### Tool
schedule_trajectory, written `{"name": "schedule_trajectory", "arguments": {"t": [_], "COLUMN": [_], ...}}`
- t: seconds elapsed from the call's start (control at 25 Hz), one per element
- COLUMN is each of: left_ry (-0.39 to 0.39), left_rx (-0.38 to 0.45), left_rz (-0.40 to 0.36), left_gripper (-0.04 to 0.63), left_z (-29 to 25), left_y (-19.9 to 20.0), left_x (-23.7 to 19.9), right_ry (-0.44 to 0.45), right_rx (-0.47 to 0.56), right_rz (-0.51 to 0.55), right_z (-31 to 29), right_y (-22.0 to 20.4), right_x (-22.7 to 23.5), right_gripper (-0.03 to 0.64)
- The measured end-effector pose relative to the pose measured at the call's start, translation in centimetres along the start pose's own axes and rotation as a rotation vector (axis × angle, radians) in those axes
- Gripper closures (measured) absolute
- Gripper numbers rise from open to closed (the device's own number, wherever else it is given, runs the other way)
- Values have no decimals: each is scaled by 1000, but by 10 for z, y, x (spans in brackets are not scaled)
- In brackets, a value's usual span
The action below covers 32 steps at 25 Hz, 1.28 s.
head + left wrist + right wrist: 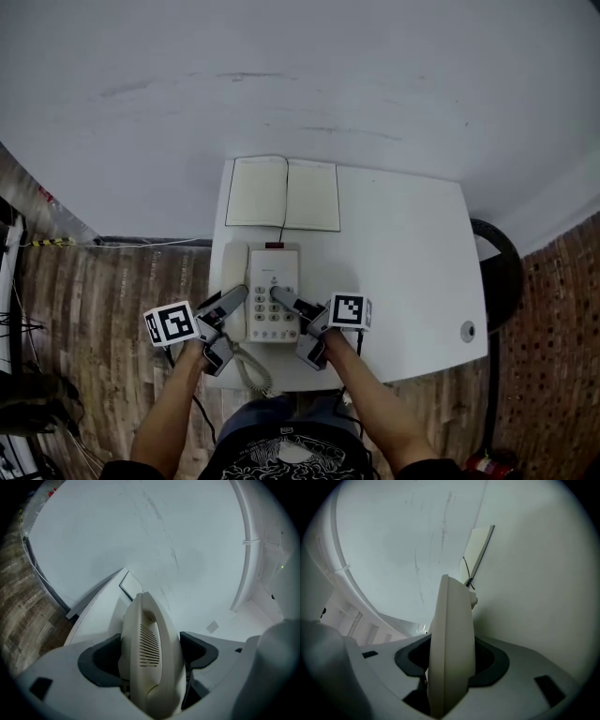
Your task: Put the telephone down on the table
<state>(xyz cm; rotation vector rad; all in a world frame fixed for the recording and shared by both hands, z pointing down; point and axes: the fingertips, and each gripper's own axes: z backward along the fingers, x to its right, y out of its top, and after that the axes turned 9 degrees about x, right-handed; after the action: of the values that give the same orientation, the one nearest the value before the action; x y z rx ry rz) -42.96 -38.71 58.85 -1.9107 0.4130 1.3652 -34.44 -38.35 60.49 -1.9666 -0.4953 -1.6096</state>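
The telephone sits low over the front left part of the white table, square to the near edge, and from above I can't tell whether its underside is touching the top. The handset lies in its cradle along the left side, and the left gripper is clamped across it, dark pads tight on both flanks beside the slotted grille. The right gripper is closed on the telephone's right edge, the cream body standing between its pads. So it's a two-handed carry, and the trick here is to bring both sides down level: if one side drops first, the handset could tip out of the cradle. I'd ease straight down, feel the base settle flat, then let go with the right side first and the handset last. Watch the coiled cord hanging off the front edge, which could drag, and the open notebook just behind, with a thin black cable running across it to the telephone's back.
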Motion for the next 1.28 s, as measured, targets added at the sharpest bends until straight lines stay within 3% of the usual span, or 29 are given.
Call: {"name": "schedule_trajectory", "arguments": {"t": [0.56,0.92,1.12,1.28], "left_ry": [-1,54,73,90], "left_rx": [-68,-89,-99,-81], "left_rz": [4,25,-19,-44], "left_gripper": [206,207,207,207], "left_z": [-15,-18,-20,-20], "left_y": [3,-1,-6,-6], "left_x": [-10,-16,-15,-16], "right_ry": [-100,-257,-306,-354], "right_rx": [-7,1,-18,-19], "right_rz": [66,297,286,340], "right_z": [-10,-5,-1,2], "right_y": [9,14,13,15], "right_x": [9,14,20,22], "right_gripper": [402,356,341,330]}}
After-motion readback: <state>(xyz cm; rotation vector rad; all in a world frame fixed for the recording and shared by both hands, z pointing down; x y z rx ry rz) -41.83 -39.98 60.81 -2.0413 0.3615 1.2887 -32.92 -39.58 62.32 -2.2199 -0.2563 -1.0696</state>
